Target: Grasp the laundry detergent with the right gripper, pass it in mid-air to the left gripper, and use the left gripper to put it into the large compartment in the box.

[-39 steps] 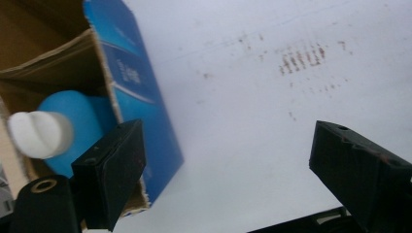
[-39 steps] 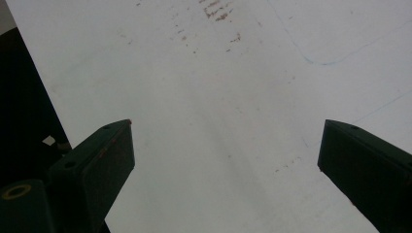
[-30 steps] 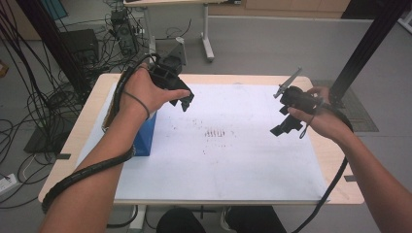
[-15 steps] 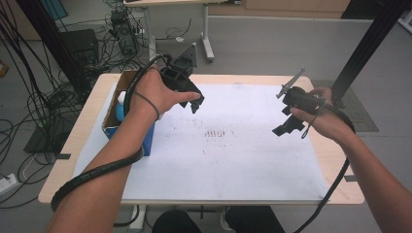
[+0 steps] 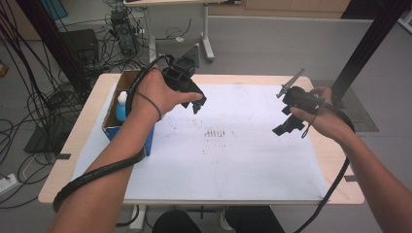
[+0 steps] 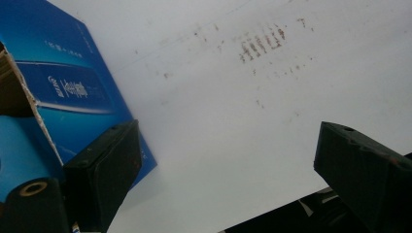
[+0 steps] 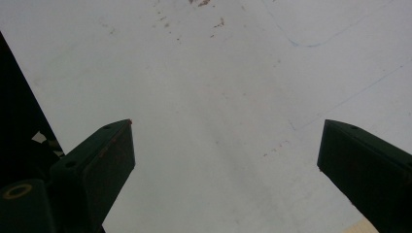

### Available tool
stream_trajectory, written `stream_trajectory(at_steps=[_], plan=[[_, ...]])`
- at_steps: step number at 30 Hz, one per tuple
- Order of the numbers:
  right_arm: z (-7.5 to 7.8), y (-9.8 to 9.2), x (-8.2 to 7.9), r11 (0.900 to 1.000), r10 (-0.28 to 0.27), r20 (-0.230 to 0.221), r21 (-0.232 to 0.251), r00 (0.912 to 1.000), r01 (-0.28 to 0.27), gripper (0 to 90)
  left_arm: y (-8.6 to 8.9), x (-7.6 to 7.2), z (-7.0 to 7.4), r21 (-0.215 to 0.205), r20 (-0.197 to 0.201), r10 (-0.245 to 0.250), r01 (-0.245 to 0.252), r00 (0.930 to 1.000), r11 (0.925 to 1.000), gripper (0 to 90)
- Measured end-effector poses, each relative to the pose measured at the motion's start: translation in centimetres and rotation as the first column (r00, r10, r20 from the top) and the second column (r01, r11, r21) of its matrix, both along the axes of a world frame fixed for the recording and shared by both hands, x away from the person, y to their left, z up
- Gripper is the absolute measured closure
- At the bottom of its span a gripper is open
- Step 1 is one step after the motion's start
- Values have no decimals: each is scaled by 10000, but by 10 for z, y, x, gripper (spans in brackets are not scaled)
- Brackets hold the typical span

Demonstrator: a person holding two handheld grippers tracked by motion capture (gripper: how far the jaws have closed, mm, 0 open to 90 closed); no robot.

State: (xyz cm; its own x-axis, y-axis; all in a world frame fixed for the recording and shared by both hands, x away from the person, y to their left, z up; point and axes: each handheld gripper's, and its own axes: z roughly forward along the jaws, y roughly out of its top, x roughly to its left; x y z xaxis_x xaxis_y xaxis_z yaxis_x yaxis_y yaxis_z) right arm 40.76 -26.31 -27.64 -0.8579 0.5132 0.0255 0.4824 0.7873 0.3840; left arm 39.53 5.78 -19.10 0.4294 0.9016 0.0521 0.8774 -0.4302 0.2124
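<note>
My left gripper (image 5: 197,104) hovers over the back left of the white sheet (image 5: 233,165), just right of an open blue carton (image 5: 146,141). Its jaws have just been opening and stand wide apart with nothing between them. In the left gripper view the left gripper (image 6: 228,136) looks down on the sheet, with the blue carton (image 6: 73,92) beside its left jaw. My right gripper (image 5: 287,124) is held above the sheet's right side, open and empty. Below the right gripper (image 7: 226,128) lies bare white sheet (image 7: 209,73).
A bottle with a white cap (image 5: 121,104) stands inside the carton. Brownish smudges (image 5: 218,133) mark the middle of the sheet. Behind the table, cables and a computer case (image 5: 82,43) cover the floor, and a black post (image 5: 369,43) rises at the back right.
The left gripper has shifted a little to the right, away from the carton, and its jaws have spread wider. The right gripper has stayed where it was.
</note>
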Motion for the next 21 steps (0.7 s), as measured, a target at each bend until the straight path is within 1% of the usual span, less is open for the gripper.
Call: stream_trajectory(at_steps=[4, 13, 15, 19, 21], plan=[[1, 0, 0, 10000, -28, 49, 6, 10000, 28, 64, -1, 0, 0, 133, 18, -36, 35, 10000, 9999, 106], [1, 1, 0, 10000, -51, 52, 25, 10000, 51, 63, -3, 0, 0, 122, -12, -133, 133, 9999, 9998, 104], [1, 1, 0, 10000, -48, 63, 43, 10000, 48, 62, -3, 0, -1, 305, 70, -165, 163, 9998, 9994, 101], [1, 0, 0, 9999, -86, 97, 83, 9999, 85, 61, -2, -1, -1, 326, 36, -149, 147, 9999, 9994, 100], [1, 0, 0, 9999, -87, 96, 85, 9999, 86, 61, -1, -1, -1, 254, 16, -119, 118, 9999, 9996, 100]])
